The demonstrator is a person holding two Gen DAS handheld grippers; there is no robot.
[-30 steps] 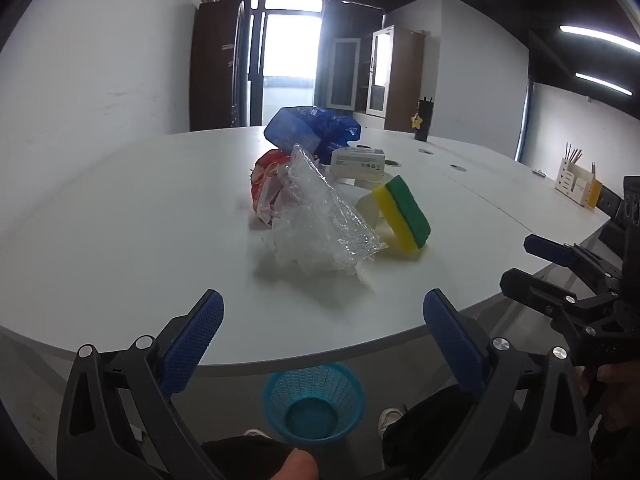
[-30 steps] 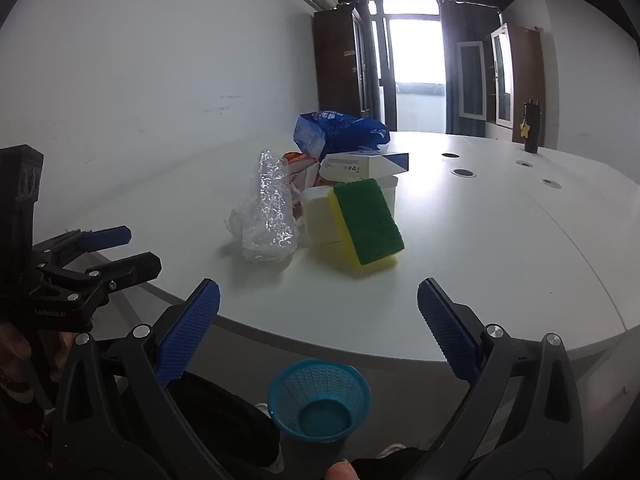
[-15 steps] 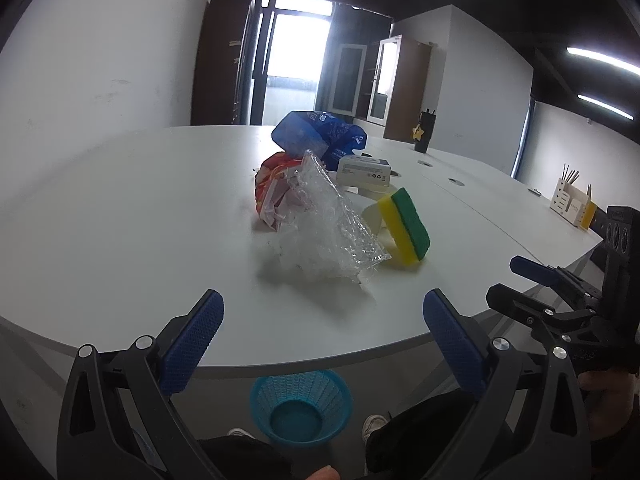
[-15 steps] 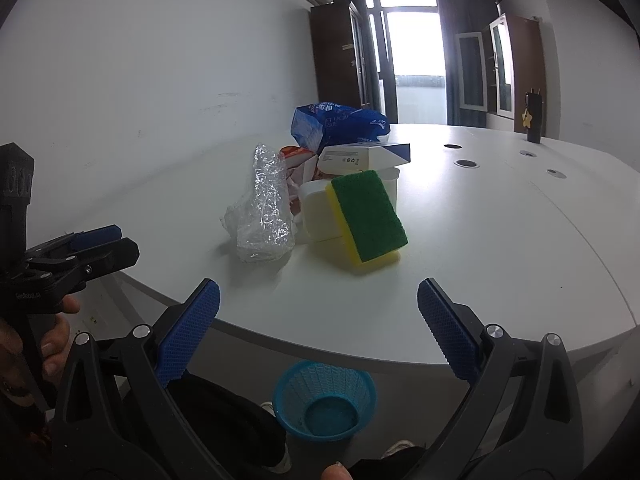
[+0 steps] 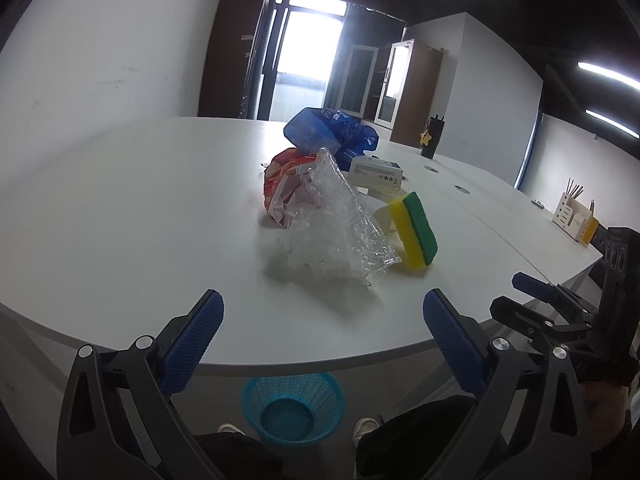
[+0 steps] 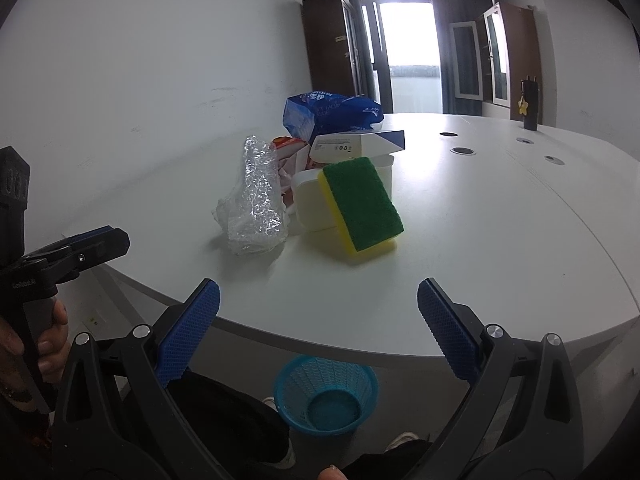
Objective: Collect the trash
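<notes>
A pile of trash lies on the white table [image 5: 120, 208]: crumpled clear plastic [image 5: 340, 224] [image 6: 256, 200], a red wrapper [image 5: 284, 180], a blue bag [image 5: 332, 136] [image 6: 328, 114], a white box [image 5: 376, 172] [image 6: 356, 144], a white tub [image 6: 312, 204] and a yellow-green sponge [image 5: 418, 232] [image 6: 362, 204]. A blue mesh bin [image 5: 292, 410] [image 6: 326, 394] stands on the floor below the table edge. My left gripper [image 5: 322, 340] is open and empty before the plastic. My right gripper [image 6: 318, 328] is open and empty before the sponge.
A dark bottle [image 5: 434, 136] [image 6: 530, 104] stands far back on the table. A wooden organiser [image 5: 572, 216] sits at the right edge. Cable holes [image 6: 462, 151] dot the tabletop. The person's legs and shoes are under the table by the bin.
Both grippers have risen and moved a little closer to the table, so the pile looks nearer. Both stay open. The trash has not moved.
</notes>
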